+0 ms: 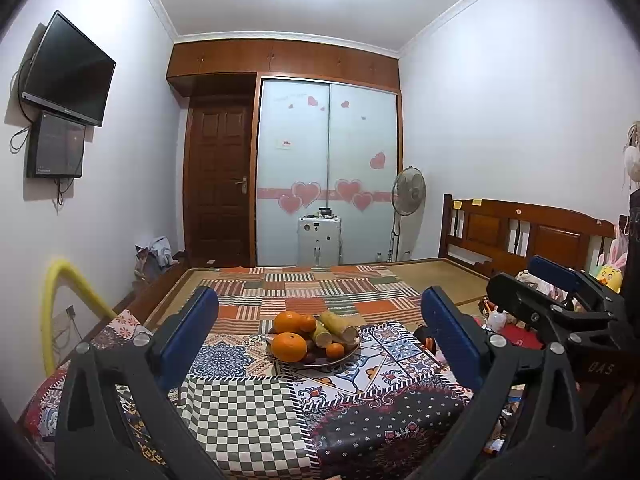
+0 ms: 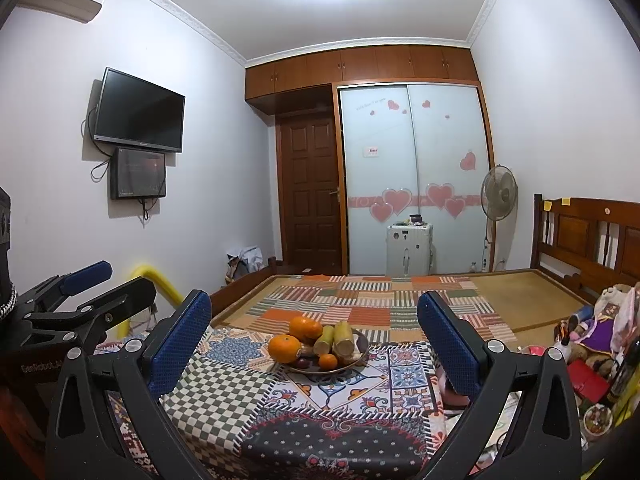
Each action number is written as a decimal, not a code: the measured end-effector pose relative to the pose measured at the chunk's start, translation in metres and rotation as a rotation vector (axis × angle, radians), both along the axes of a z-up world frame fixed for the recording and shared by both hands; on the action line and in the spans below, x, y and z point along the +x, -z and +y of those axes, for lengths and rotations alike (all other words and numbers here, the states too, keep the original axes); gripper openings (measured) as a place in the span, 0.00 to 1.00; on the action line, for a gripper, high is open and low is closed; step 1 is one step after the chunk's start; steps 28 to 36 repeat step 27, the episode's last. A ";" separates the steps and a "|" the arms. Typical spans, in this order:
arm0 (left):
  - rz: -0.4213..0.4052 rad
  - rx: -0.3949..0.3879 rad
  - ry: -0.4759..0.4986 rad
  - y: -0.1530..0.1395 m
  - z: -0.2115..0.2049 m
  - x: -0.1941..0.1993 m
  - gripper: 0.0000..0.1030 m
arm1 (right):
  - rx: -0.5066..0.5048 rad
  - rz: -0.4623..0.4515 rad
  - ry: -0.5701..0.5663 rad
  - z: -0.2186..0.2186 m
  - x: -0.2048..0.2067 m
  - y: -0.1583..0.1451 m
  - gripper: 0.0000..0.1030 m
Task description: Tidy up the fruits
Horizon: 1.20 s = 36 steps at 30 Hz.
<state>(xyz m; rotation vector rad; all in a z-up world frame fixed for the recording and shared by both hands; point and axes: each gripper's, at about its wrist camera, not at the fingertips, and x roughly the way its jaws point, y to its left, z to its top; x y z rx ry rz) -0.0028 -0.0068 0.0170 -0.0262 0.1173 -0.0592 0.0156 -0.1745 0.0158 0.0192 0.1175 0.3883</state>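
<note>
Bed (image 1: 420, 280) with striped patchwork mat behind; desk (image 1: 248, 408) under a patterned cloth in front. Left gripper (image 1: 320, 332) and right gripper (image 2: 314, 330), fingers spread wide and empty, held short of the fruit. Plate (image 1: 344, 356) at the desk's far edge carries large oranges (image 1: 289, 346), yellowish stalk pieces (image 1: 334, 322) and a small orange (image 1: 335, 350).

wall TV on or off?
Off, as far as shown: the TV screen is uniformly dark in both views. Standby cannot be told.
</note>
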 end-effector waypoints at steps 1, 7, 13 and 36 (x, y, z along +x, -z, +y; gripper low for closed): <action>0.000 0.000 0.000 0.000 0.000 0.000 1.00 | -0.001 0.000 -0.001 0.000 0.001 0.000 1.00; 0.003 -0.004 0.008 0.001 0.002 0.001 1.00 | 0.001 -0.001 0.002 0.000 0.000 -0.001 1.00; 0.013 -0.009 0.018 0.003 0.003 0.003 1.00 | 0.002 0.000 0.002 0.001 -0.001 -0.003 1.00; 0.021 -0.002 0.028 0.005 0.002 0.004 1.00 | 0.004 0.005 0.006 0.004 -0.001 -0.005 1.00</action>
